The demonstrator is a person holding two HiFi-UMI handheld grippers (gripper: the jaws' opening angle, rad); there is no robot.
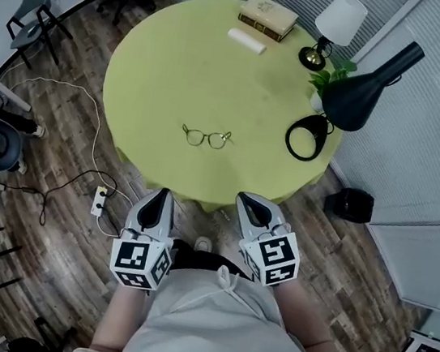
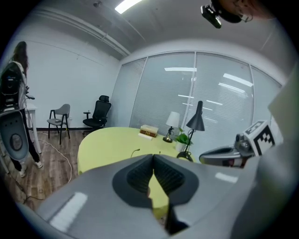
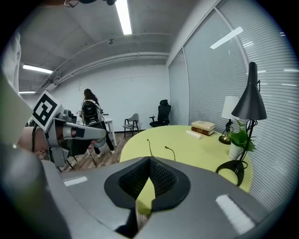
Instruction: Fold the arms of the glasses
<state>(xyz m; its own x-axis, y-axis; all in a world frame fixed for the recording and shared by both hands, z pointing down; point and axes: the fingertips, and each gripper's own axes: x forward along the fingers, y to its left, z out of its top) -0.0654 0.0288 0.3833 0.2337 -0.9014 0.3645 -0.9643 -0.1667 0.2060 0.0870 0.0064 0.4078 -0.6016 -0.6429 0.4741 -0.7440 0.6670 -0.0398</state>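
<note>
While we are holding the left tongs point(image 1: 160, 195) and right tongs point(image 1: 250, 202) clamped together and empty short of the tabletop point(image 1: 172, 57), the glasses point(image 1: 206, 137) are resting near its front edge, arms spread; arriving closed, we are risking nudging the light frame away.

Clear run of yellow table point(image 1: 154, 71) left of and below the glasses point(image 1: 206, 137) at frame centre; black lamp point(image 1: 364, 90), plant point(image 1: 331, 74), books point(image 1: 268, 16) crowd upper right.
</note>
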